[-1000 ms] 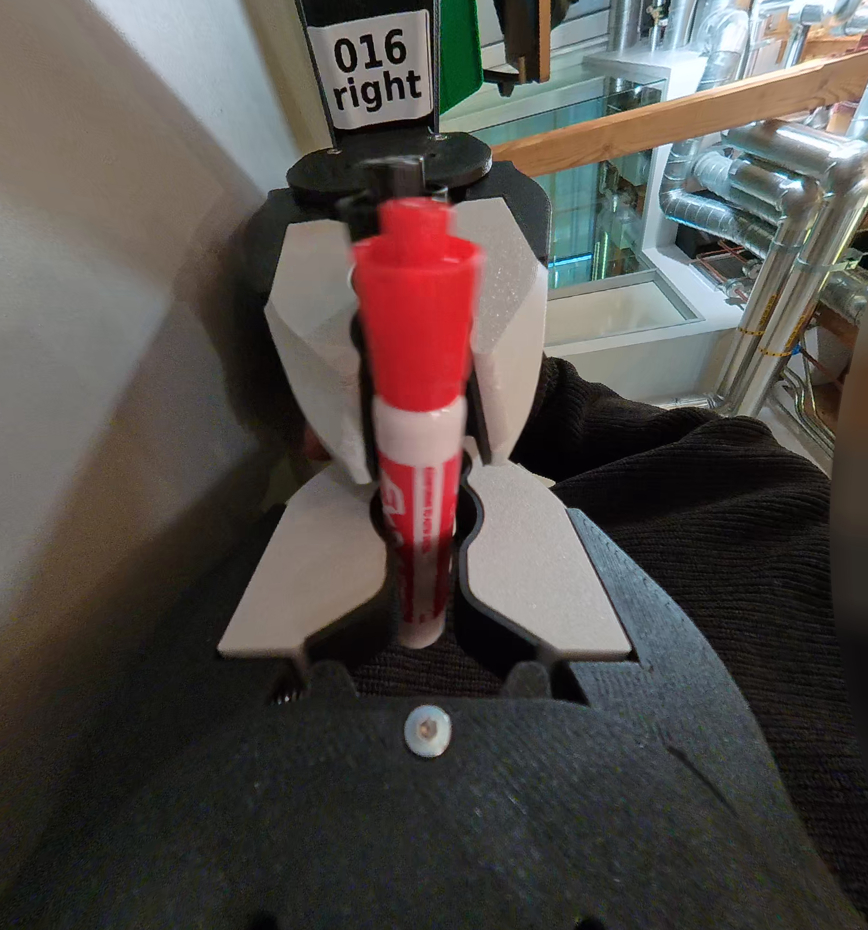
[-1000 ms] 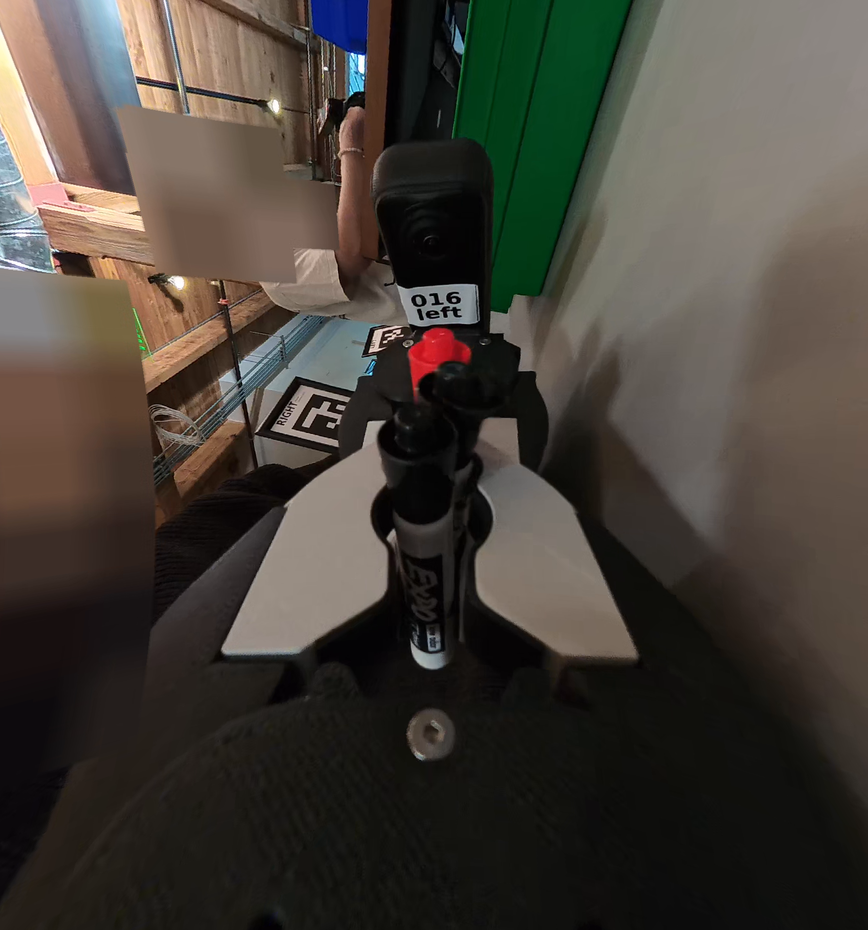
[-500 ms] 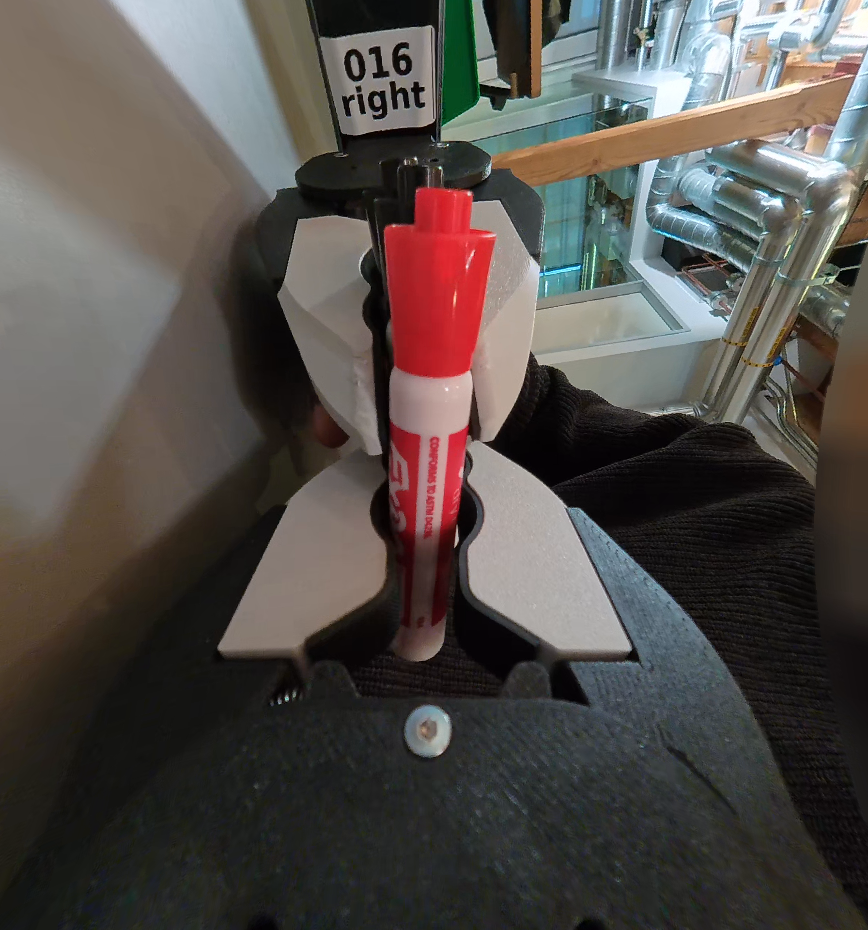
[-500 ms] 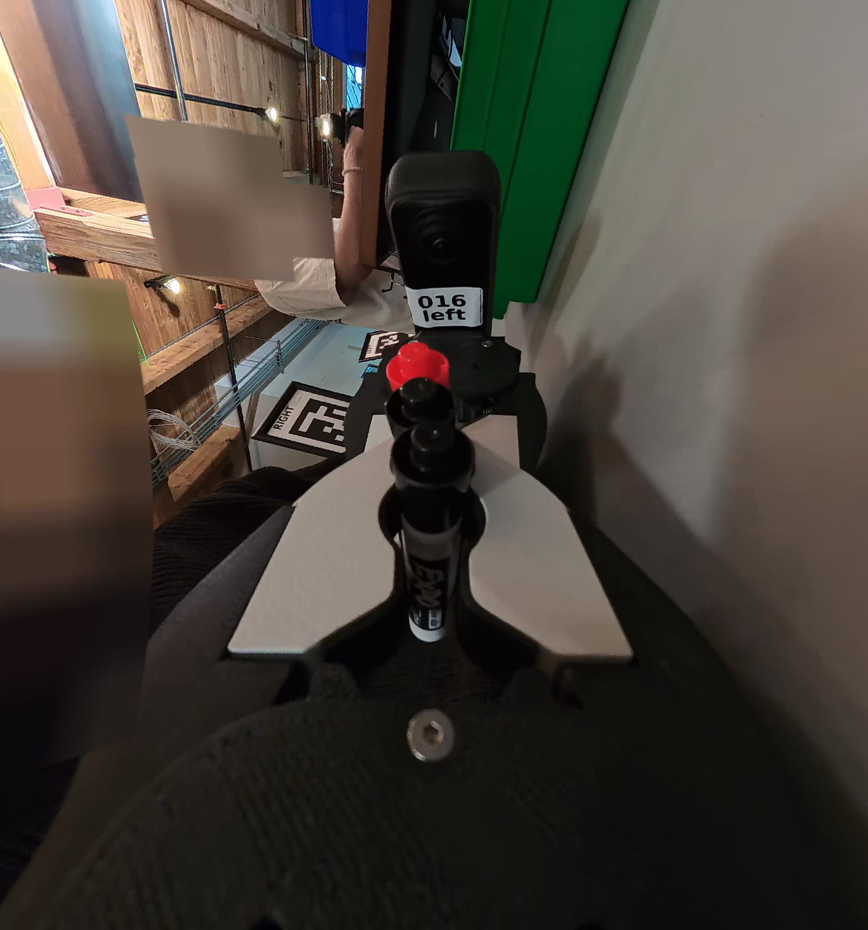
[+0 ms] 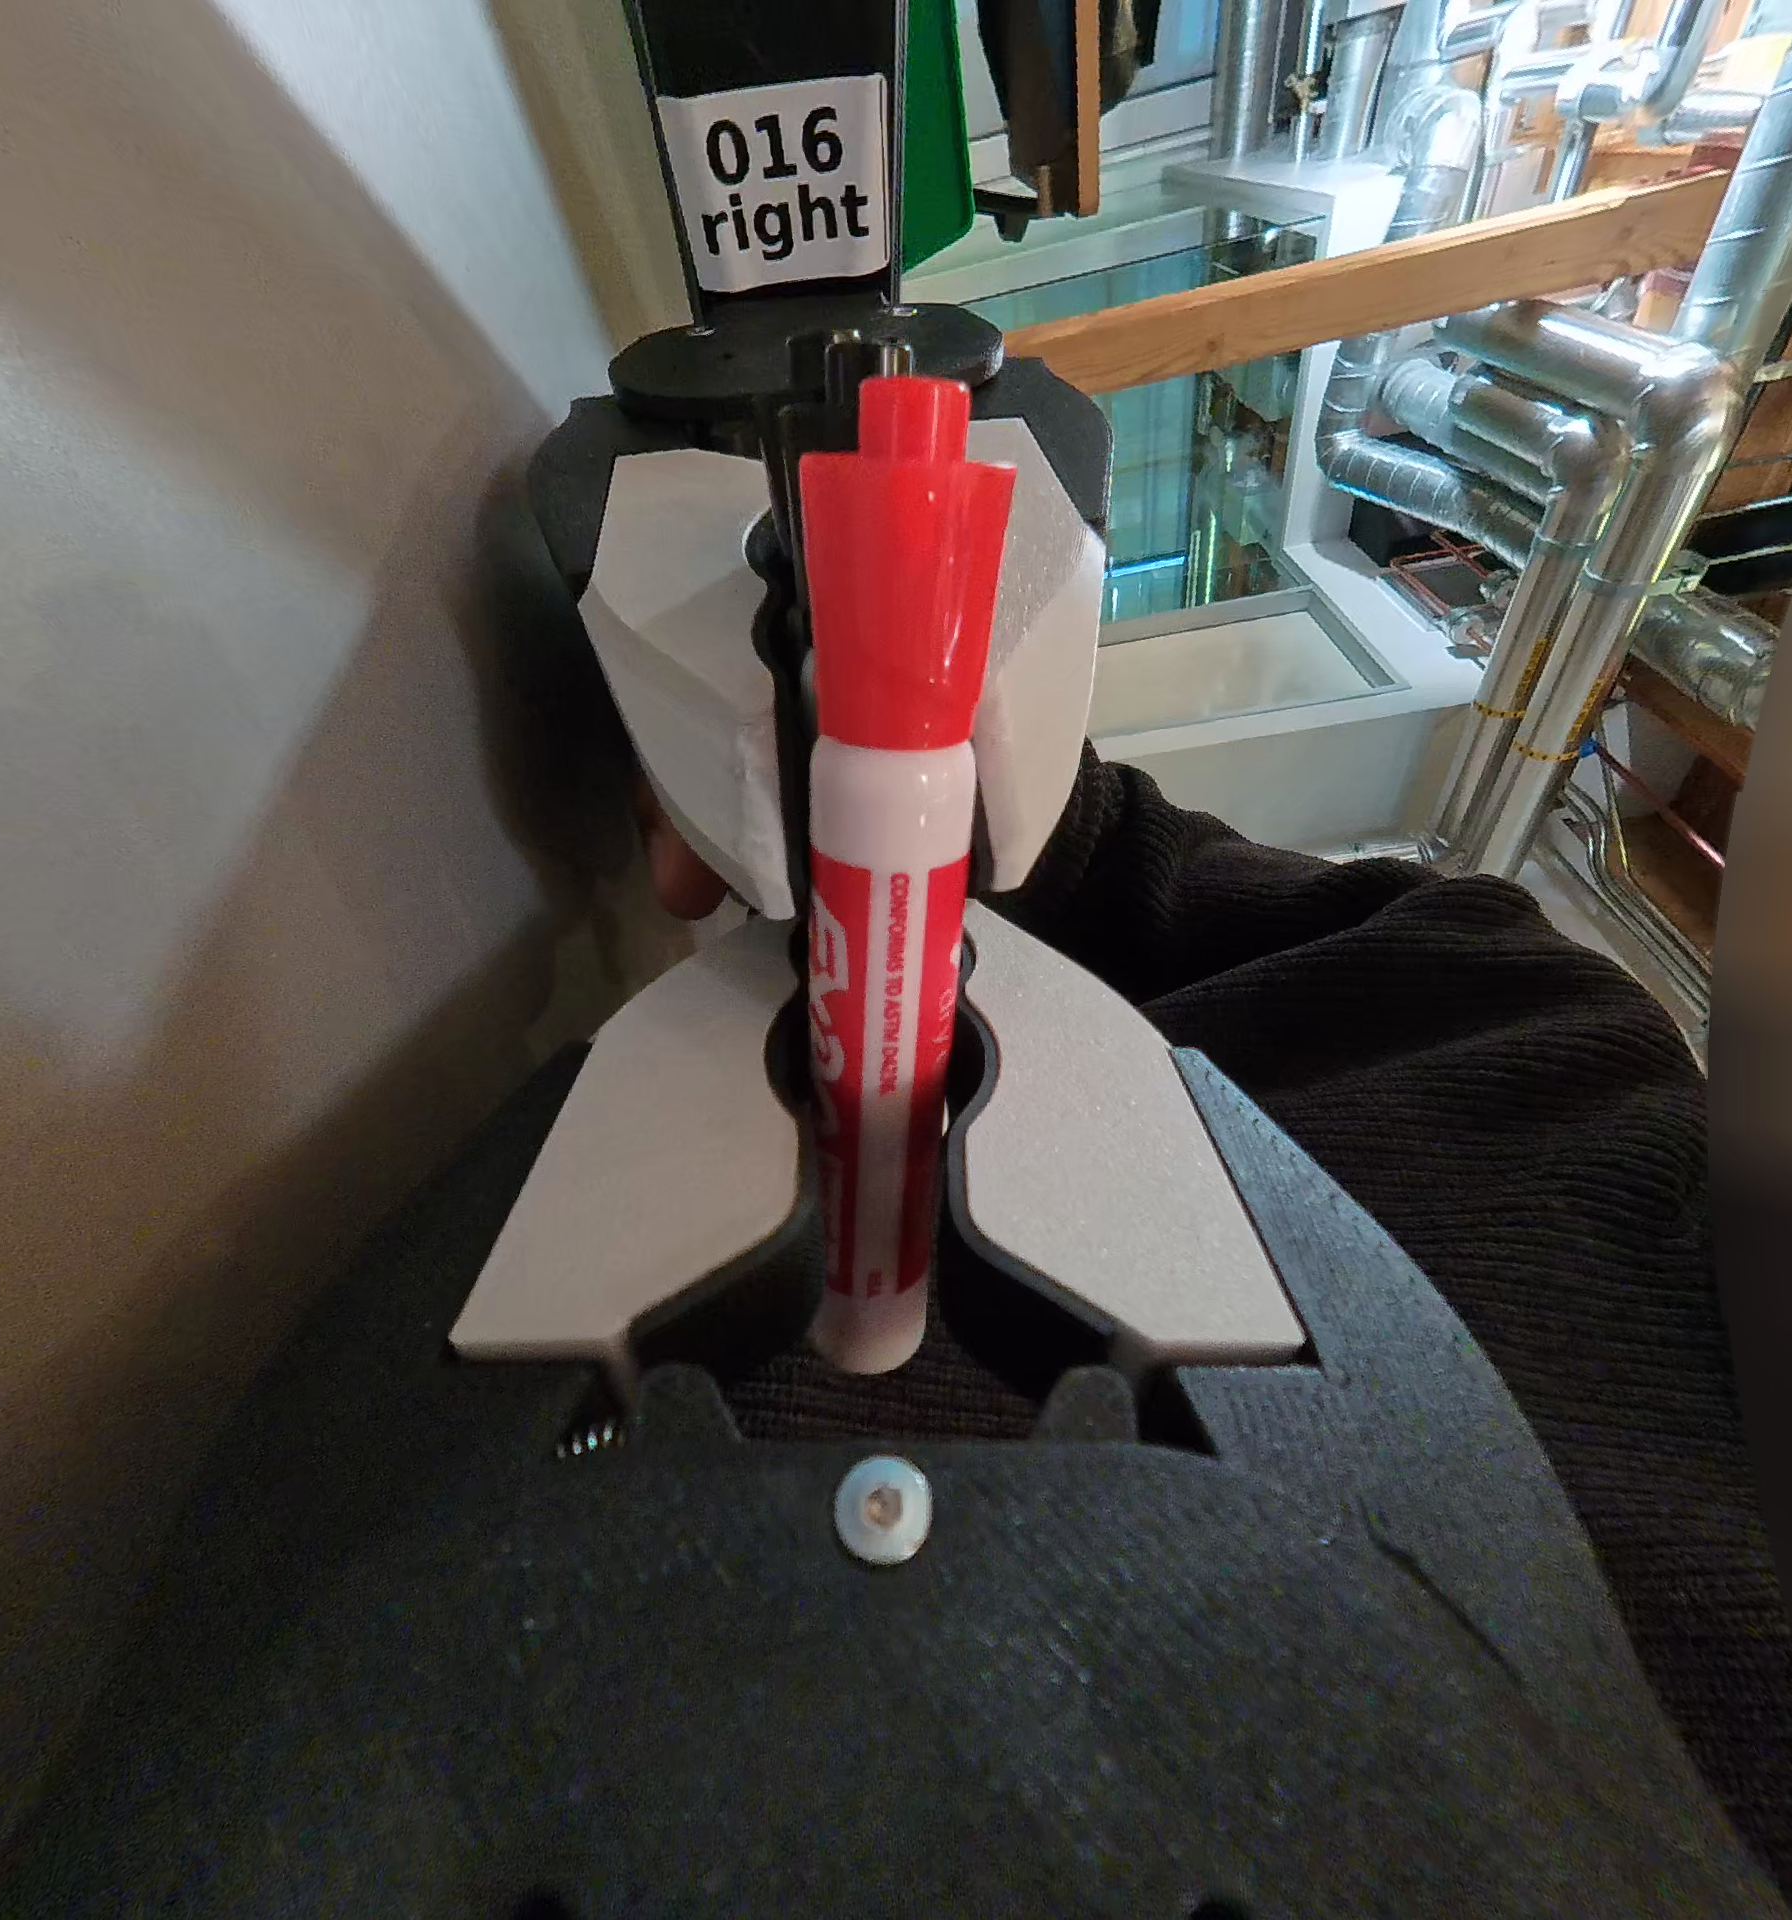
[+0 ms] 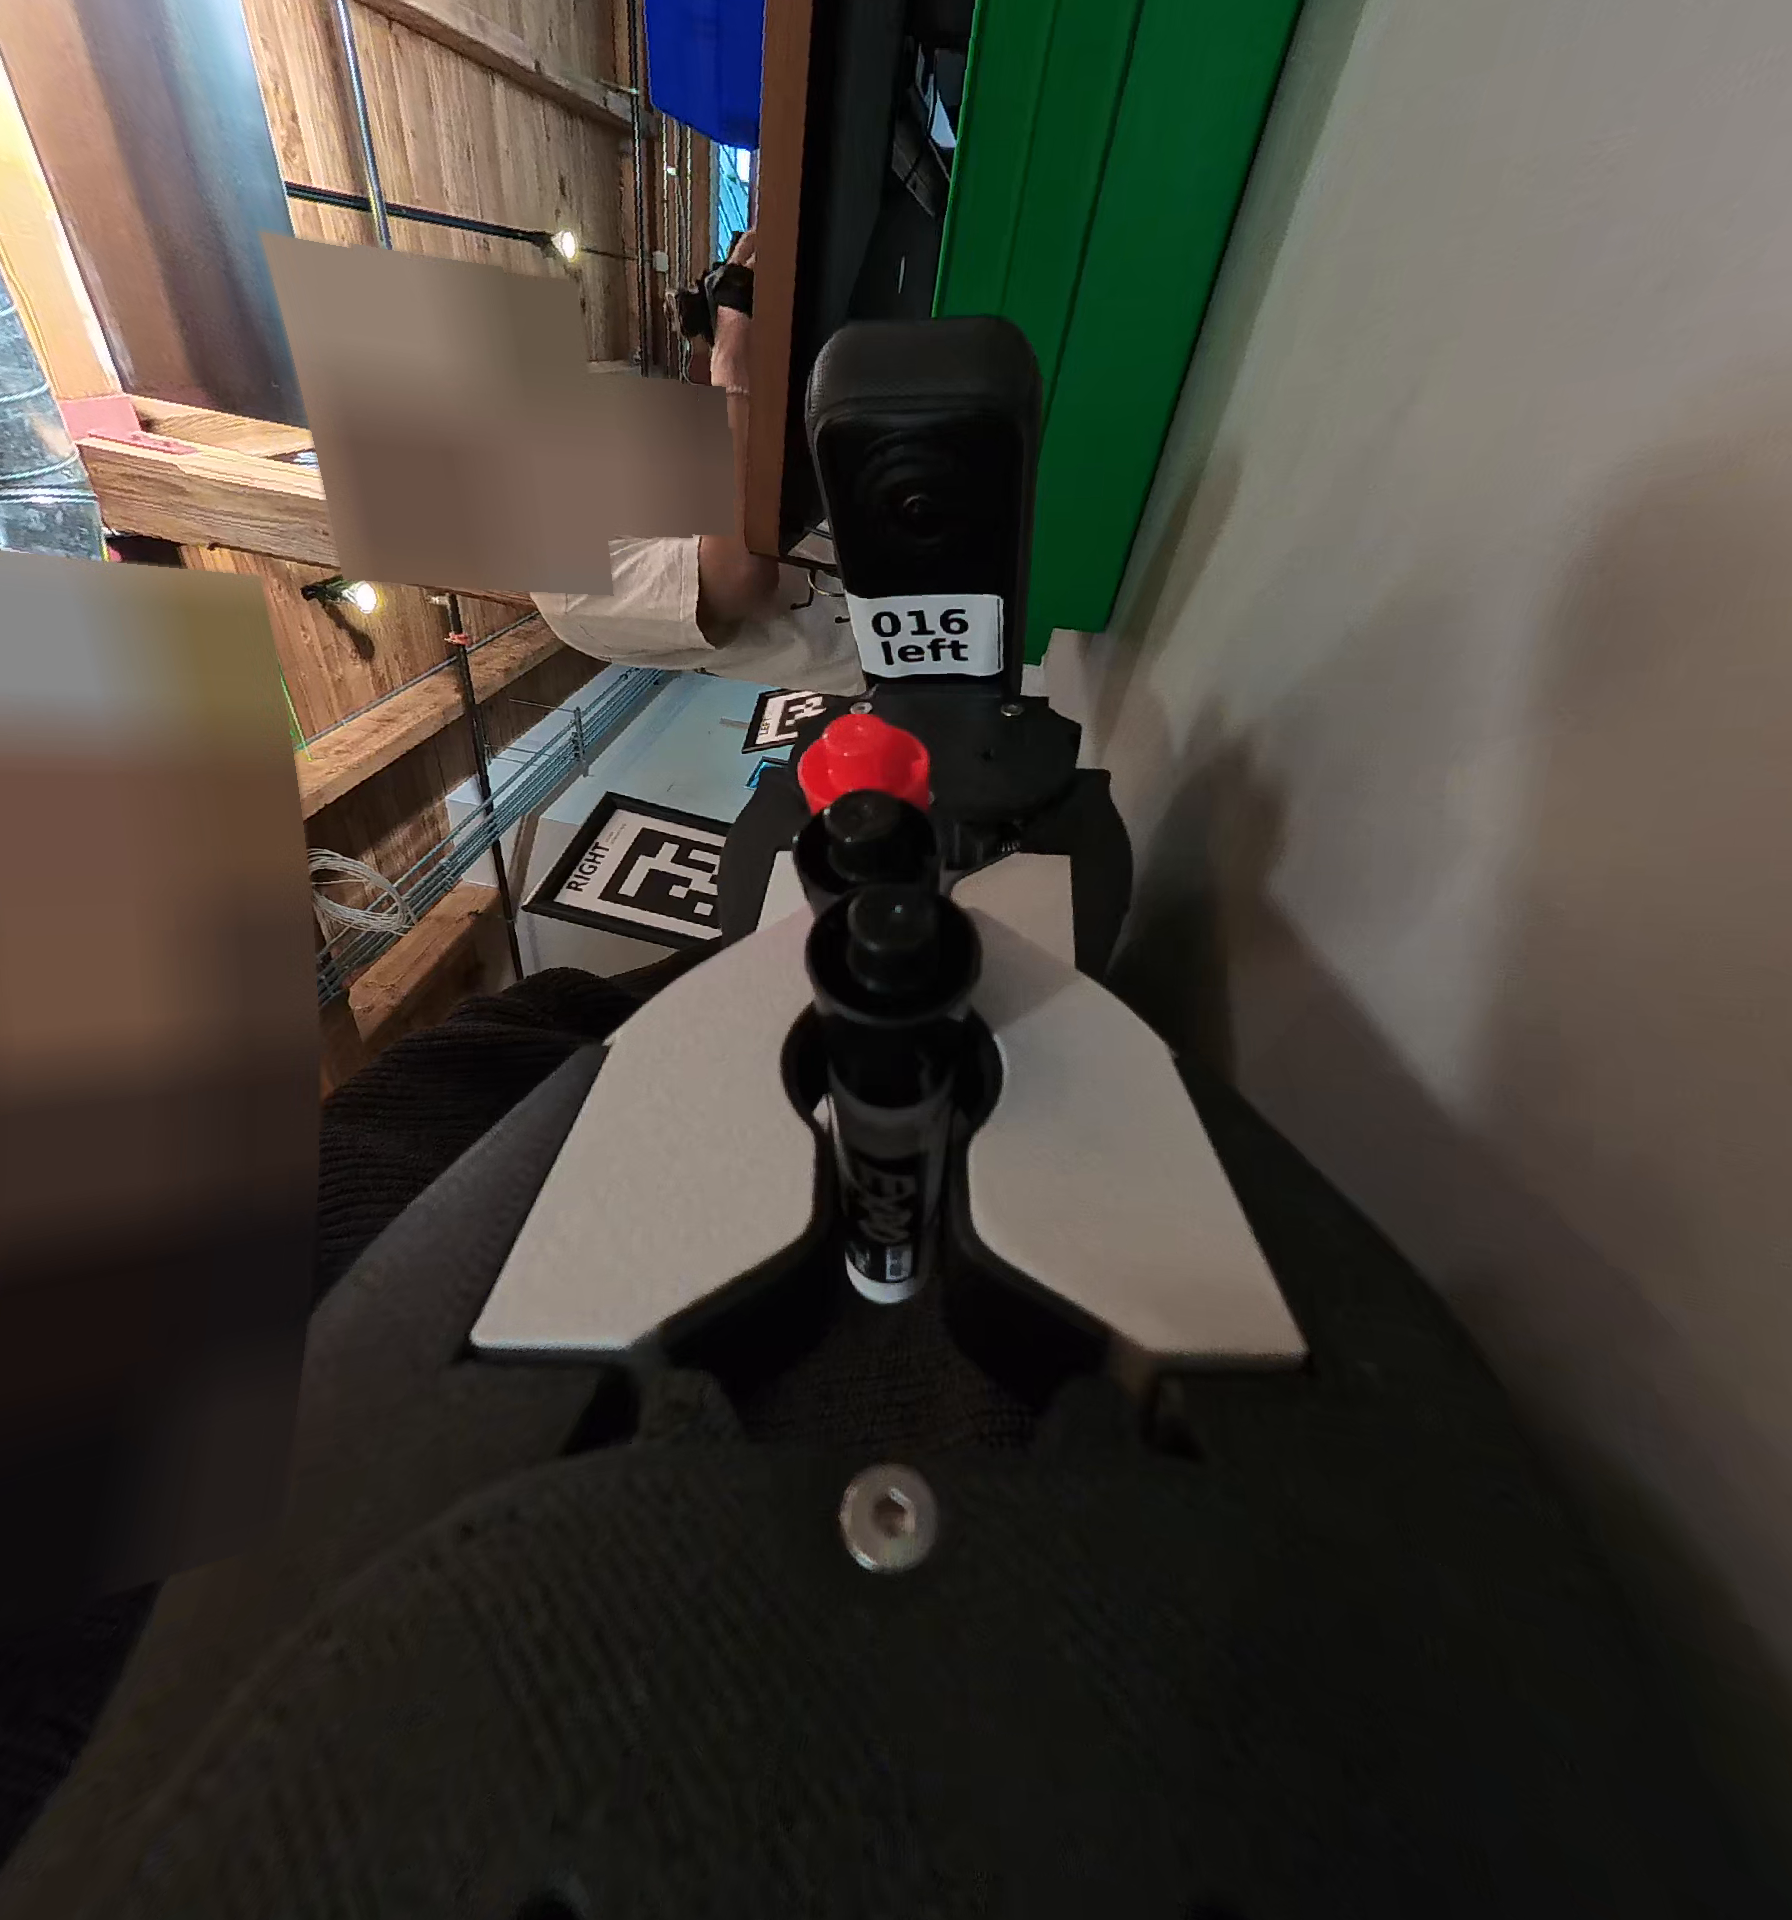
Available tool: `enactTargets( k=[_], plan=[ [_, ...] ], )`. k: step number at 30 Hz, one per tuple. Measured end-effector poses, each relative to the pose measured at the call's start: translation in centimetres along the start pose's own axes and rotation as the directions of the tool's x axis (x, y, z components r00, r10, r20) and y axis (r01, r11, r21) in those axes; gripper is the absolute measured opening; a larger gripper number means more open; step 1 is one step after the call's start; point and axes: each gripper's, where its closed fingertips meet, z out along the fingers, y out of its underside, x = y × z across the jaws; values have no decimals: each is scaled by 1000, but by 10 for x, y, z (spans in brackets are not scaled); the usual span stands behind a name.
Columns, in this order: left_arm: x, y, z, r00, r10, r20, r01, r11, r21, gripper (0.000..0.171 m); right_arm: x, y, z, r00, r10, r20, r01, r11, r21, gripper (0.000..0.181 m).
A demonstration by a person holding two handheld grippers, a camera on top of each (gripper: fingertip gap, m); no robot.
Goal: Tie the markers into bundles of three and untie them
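Both grippers are clamped on the same little stack of markers, nose to nose, right in the centre of each frame. In the left wrist view the left gripper (image 5: 876,1049) pinches the barrel of the red marker (image 5: 892,831), its cap pointing up the frame into the white fingers of the right gripper (image 5: 840,665), which closes around the cap end from the far side. Flip to the right wrist view and the right gripper (image 6: 887,1122) squeezes a black marker (image 6: 887,1101) at centre frame, with a second black cap (image 6: 864,836) and the red cap (image 6: 861,764) lined up behind it toward the other gripper higher in the frame. So three markers, held end to end between two tools, off any tabletop as far as these views show, with a pale wall (image 6: 1598,727) along one side. No band or tie shows from here; I cannot tell whether the three are bound. And there is the danger: if they are loose, only the squeeze keeps them stacked, and these barrels look smooth and round. Ease either gripper and I reckon one could roll out and drop. Pull the two tools apart unevenly and the stack could fan or twist. A knitted dark sleeve (image 5: 1391,1091) sits close at lower right, another thing to snag.
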Motion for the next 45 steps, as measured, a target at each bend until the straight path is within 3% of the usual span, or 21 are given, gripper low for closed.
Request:
enactTargets(
  k=[45],
  plan=[
    [0, 2, 1, 999, 33, 19, -33, 999, -15, 20, -4, -6, -4, 1000, -14, 1, 14, 1000, 15, 29]
  ],
)
